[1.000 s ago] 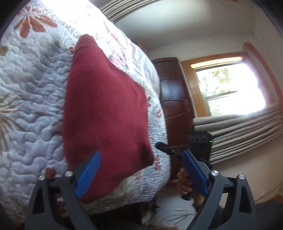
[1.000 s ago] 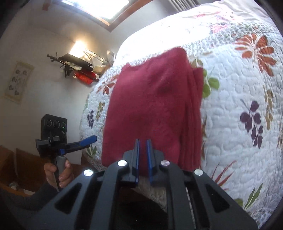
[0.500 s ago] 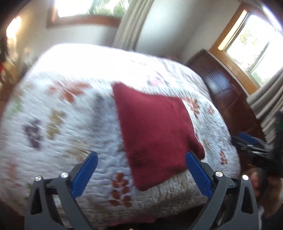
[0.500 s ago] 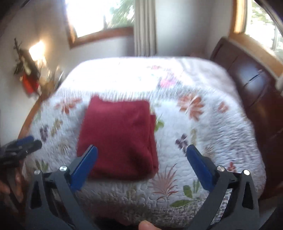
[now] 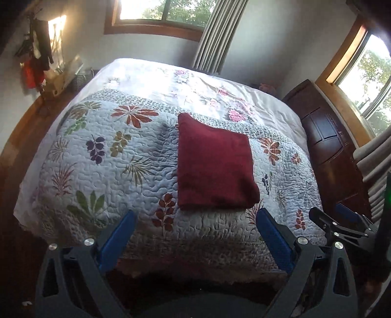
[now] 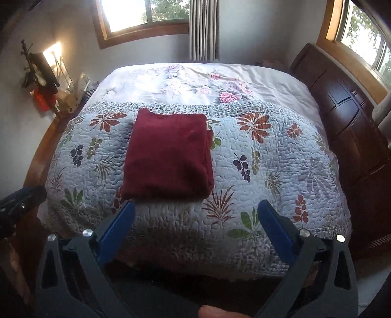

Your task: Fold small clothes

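You have one folded red garment (image 5: 215, 168) lying on one bed (image 5: 146, 234). The bed carries two covers: one quilt with a leaf print (image 5: 102, 171) and one white floral spread (image 5: 156, 80) beyond it. You hold two tools: the left tool (image 5: 195, 234), with two blue fingers (image 5: 117, 237) spread wide, and the right tool (image 6: 195, 227), likewise with two. Around the room you have two windows (image 6: 146, 12), one curtain (image 6: 202, 29) between them, and one dark wooden headboard (image 6: 347, 117).

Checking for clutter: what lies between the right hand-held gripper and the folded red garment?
Nothing but bare floral quilt; the right wrist view shows the right hand-held gripper, open, just short of the red garment.
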